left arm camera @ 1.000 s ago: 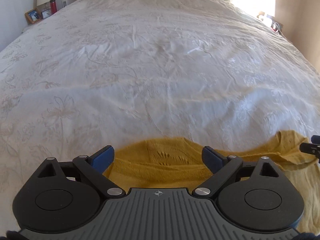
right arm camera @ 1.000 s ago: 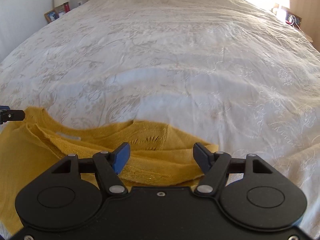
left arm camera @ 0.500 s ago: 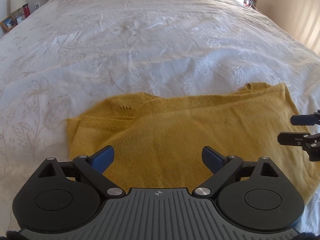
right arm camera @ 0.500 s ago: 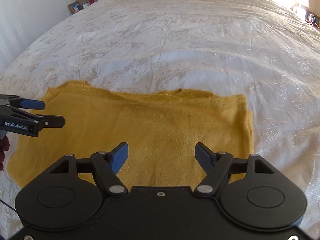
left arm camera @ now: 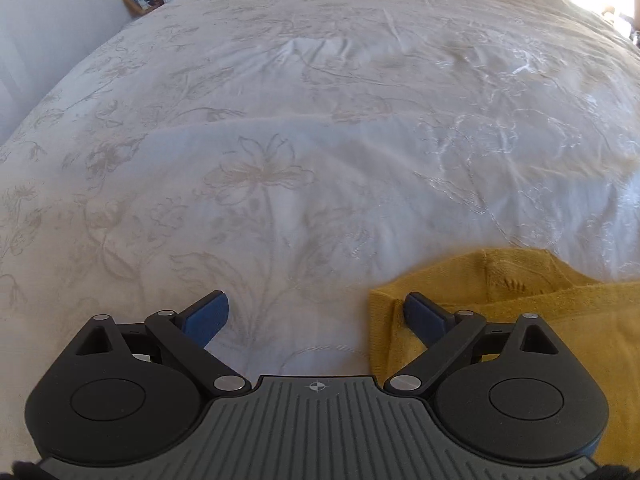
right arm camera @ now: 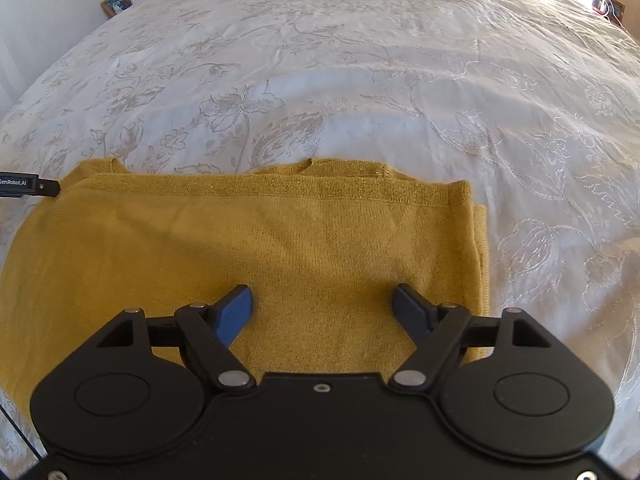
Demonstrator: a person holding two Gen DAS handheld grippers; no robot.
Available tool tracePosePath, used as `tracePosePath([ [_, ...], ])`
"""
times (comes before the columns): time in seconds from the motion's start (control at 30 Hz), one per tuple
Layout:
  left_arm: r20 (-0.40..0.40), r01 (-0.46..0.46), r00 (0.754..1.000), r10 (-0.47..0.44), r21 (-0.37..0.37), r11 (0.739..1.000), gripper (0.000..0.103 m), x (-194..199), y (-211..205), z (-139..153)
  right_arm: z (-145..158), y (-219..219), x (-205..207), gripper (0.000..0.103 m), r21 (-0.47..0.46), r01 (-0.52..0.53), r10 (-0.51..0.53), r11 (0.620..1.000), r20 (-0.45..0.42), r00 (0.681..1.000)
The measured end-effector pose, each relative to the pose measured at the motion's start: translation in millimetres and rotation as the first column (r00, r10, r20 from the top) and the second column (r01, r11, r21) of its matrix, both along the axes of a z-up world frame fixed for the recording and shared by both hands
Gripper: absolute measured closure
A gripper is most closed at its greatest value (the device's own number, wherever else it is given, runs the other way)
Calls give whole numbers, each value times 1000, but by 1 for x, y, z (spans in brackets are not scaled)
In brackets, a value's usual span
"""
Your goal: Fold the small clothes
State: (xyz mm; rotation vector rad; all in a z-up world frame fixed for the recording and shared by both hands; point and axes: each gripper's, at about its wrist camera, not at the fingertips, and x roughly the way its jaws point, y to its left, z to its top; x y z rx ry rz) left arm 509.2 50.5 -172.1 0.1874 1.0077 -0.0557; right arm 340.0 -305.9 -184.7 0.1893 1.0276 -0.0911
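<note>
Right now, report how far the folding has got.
Done: the mustard-yellow knit top lies flat on the white embroidered bedspread, folded over once with stacked edges at its right side. In hand: nothing; left gripper and right gripper both have open jaws. Left: probably another fold to make it smaller.

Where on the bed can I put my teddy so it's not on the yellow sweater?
The white bedspread lies bare beyond the yellow sweater, toward the far picture frame, and along its right edge. The near side is crowded: sweater, right gripper, left gripper.
</note>
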Motion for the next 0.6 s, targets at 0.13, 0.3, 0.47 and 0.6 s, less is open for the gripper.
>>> tracePosePath([
  [0.13, 35, 25, 999, -23, -53, 998, 7, -12, 1, 14, -2, -1, 2, 22, 4, 13, -13, 1000, 0, 1000],
  [0.3, 102, 177, 980, -170, -61, 982, 7, -37, -25, 26, -1, 0, 3, 21, -6, 1, -1, 1000, -1, 1000],
  [0.47, -13, 195, 981, -194, 43, 980, 7, -36, -34, -3, 0, -15, 5, 19, -22, 17, -17, 1000, -7, 1000],
  [0.6, -76, 64, 995, -67, -46, 997, 3, -33, -9, -15, -3, -45, 6, 19, 3, 127, -127, 992, -30, 991],
])
